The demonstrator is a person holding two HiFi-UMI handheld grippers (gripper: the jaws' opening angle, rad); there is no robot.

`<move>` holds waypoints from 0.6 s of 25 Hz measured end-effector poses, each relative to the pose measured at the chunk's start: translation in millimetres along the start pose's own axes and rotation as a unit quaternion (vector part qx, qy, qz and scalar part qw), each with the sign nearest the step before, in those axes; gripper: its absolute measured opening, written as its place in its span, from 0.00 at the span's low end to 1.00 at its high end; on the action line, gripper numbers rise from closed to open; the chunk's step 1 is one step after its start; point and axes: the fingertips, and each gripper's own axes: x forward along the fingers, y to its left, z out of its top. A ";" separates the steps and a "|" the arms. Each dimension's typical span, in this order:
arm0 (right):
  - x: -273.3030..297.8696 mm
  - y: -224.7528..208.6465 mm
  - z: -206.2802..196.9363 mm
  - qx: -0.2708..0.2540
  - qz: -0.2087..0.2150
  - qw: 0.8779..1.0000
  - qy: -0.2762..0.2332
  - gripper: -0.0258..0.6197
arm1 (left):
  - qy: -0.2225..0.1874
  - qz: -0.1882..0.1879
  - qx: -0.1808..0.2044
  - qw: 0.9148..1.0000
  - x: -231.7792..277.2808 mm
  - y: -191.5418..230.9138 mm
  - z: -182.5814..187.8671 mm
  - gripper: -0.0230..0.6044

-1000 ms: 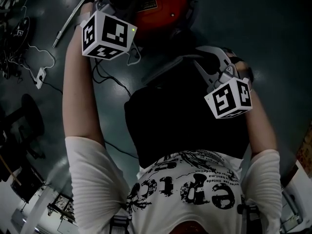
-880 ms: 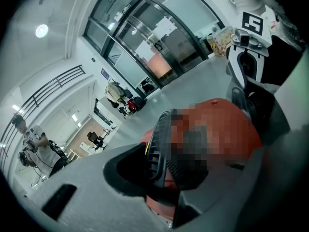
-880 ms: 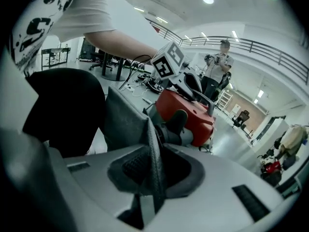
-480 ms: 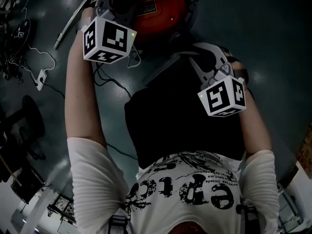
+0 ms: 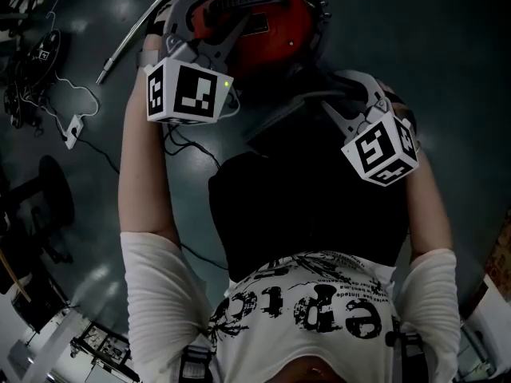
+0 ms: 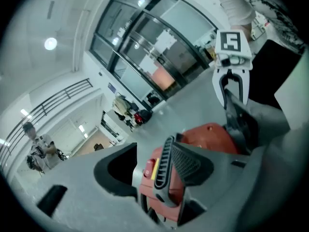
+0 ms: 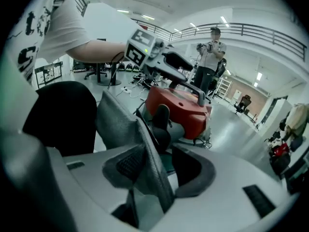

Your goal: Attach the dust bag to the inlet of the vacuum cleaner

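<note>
Now the red vacuum cleaner point(image 5: 267, 18) stands on the floor ahead of the person. The grey dust bag point(image 7: 120, 122) hangs just in front of it, not yet on the inlet, its fabric running down into the right gripper point(image 7: 159, 170). That gripper's jaws have just been opening and stand apart, the fabric lying against one pad only. The left gripper point(image 6: 154, 168) has drawn back from the vacuum's top since a second ago. Its jaws have also just opened, with the ribbed black handle point(image 6: 165, 153) showing between them, unclamped.
</note>
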 end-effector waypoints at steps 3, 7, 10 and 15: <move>-16.9 2.0 8.2 0.006 0.012 1.000 -0.025 0.27 | -0.064 0.041 -0.048 0.996 -38.4 20.2 41.0 0.38; -49.1 -14.7 45.2 0.097 0.001 0.984 -0.149 0.27 | -0.106 0.113 -0.175 0.972 -85.1 19.3 54.6 0.38; -69.2 -54.6 56.8 0.184 -0.072 0.953 -0.227 0.27 | -0.118 0.190 -0.284 0.932 -116.0 6.8 47.3 0.27; -97.2 -82.9 59.2 0.261 -0.187 0.902 -0.289 0.05 | -0.117 0.267 -0.422 0.859 -148.9 -15.9 22.1 0.04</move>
